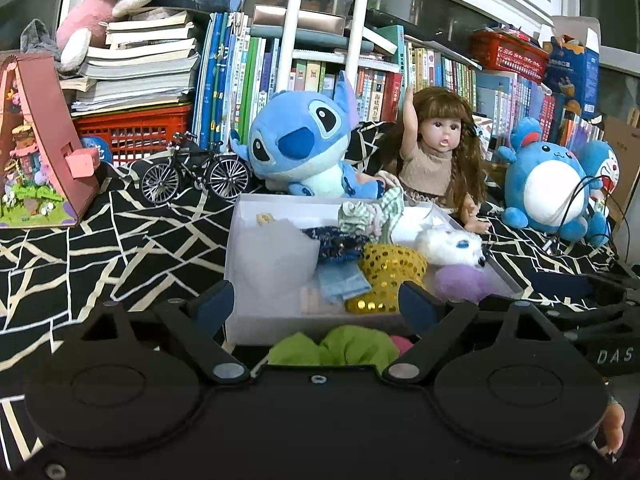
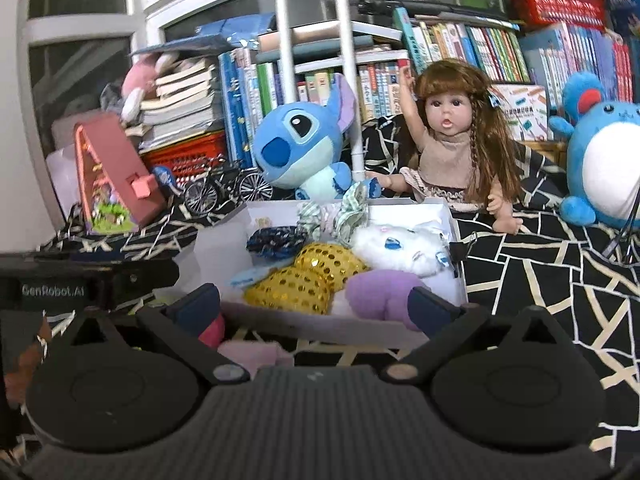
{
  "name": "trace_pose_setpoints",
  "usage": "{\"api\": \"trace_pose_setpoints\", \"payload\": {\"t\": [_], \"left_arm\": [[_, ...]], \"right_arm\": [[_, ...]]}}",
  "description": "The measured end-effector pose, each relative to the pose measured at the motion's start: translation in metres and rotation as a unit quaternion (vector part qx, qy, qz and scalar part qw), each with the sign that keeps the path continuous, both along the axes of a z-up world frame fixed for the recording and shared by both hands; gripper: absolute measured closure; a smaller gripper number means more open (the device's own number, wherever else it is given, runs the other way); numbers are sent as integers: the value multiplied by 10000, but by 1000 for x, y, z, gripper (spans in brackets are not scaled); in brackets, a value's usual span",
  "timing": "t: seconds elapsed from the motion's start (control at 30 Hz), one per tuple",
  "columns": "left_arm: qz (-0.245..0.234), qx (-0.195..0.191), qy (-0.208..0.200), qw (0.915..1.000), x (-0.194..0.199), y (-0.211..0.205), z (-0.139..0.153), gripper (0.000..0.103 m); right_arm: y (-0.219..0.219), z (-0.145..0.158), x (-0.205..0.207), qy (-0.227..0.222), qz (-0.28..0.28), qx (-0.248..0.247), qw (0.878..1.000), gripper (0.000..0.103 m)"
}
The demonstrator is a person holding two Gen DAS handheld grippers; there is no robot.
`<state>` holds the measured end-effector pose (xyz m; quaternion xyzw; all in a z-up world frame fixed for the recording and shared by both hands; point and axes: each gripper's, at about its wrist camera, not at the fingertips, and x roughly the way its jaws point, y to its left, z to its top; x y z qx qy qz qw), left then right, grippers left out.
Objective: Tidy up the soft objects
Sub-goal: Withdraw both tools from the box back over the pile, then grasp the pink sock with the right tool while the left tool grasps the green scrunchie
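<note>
Left hand-held gripper (image 1: 316,304) is seen at bottom centre with jaws spread wide, nothing gripped; a green soft cloth (image 1: 344,346) lies just below them. Right hand-held gripper (image 2: 316,306) is likewise wide open and empty, a pink soft piece (image 2: 256,354) beneath. Mid-frame, the white box (image 1: 264,324) is filled with soft items: gold sequin piece (image 2: 304,280), purple plush (image 2: 380,294), white fluffy toy (image 2: 404,250). Behind it, a blue plush (image 1: 300,140) and doll (image 1: 432,152) are seated before books (image 1: 224,80).

Reads "DAS" in pale letters on a black gripper body (image 1: 614,354) at the right edge of the left wrist view. Reads "GenRobot.AI" on a black gripper housing (image 2: 52,291) at the left edge of the right wrist view. Print on the upright book spines (image 2: 460,50) too small to read.
</note>
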<state>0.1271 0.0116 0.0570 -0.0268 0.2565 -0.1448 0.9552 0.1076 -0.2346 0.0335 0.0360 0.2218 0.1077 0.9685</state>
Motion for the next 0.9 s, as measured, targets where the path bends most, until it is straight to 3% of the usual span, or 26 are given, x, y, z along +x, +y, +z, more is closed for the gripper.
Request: {"api": "trace_pose_setpoints", "payload": {"t": [0.9], "left_arm": [[-94, 39, 457, 9989, -7, 1, -25, 14]], "right_arm": [[28, -28, -26, 208, 645, -828, 9943, 0]]}}
